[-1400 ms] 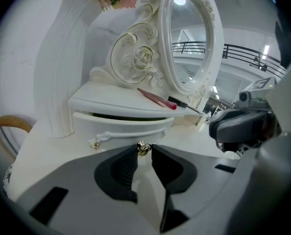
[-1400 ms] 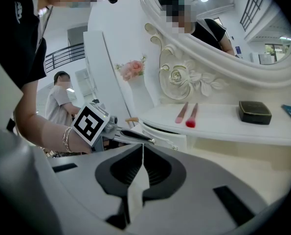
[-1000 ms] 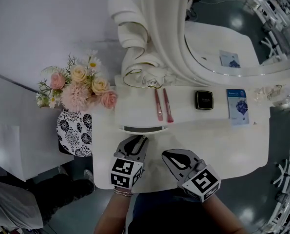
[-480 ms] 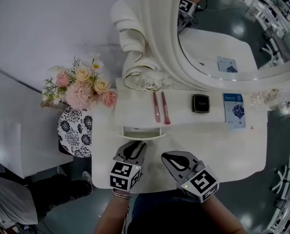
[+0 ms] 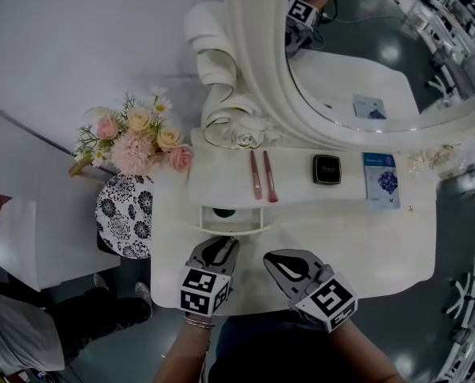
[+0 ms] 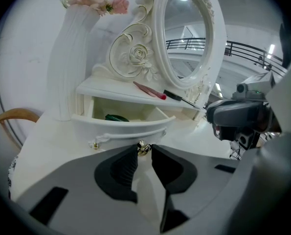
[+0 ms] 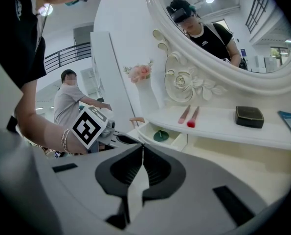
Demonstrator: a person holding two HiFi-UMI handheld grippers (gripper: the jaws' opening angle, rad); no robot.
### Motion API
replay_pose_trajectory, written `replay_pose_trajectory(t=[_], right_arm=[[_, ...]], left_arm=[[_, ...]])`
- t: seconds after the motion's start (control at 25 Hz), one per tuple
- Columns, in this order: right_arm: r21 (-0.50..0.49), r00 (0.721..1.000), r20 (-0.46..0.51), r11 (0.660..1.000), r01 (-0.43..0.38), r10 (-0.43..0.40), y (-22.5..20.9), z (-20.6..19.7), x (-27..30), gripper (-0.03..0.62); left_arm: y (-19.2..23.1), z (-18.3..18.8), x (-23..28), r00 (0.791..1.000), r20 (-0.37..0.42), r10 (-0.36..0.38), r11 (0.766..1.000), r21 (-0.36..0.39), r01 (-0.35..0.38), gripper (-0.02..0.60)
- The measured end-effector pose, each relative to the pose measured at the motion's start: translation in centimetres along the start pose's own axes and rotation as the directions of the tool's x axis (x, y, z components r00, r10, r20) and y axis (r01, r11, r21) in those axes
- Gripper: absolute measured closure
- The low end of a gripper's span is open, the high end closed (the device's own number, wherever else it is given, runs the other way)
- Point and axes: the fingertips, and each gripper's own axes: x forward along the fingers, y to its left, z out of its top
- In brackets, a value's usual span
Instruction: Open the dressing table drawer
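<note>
A white dressing table (image 5: 365,246) seen from above, with an oval mirror (image 5: 365,54) at its back. The drawer (image 5: 229,228) under the raised shelf (image 5: 221,178), on the left, stands partly open. Inside it lies one dark green round thing (image 5: 223,211), towards the middle; the rest of the drawer that shows is bare.

The left gripper (image 5: 223,242) is just in front of the drawer, its jaws narrow and pinching the small gold knob (image 6: 143,148) on the drawer's curved front. The right gripper (image 5: 271,258) hovers beside it over the tabletop, jaws pressed together with nothing between them.

On the shelf lie two pink sticks (image 5: 263,175) side by side, then a black compact (image 5: 326,168) with faint lettering too small to read. To its right lies a blue-and-white packet (image 5: 381,180) with a flower picture; its print cannot be read.

At the shelf's left end a tall white ribbed vase (image 6: 69,58) holds pink, cream and white flowers (image 5: 137,142).

Each gripper carries a cube (image 5: 201,287) with black-and-white square markers.
</note>
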Motion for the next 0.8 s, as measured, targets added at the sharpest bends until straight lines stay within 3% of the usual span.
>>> replay_pose_trajectory(t=[0.8], right_arm=[[-0.008,1.000,0.022,1.000,-0.004,0.004,1.3,-0.1,-0.6,0.574]], left_arm=[[-0.5,-0.6,-1.7,0.998,0.036,0.053,0.999,0.007,-0.053,0.471]])
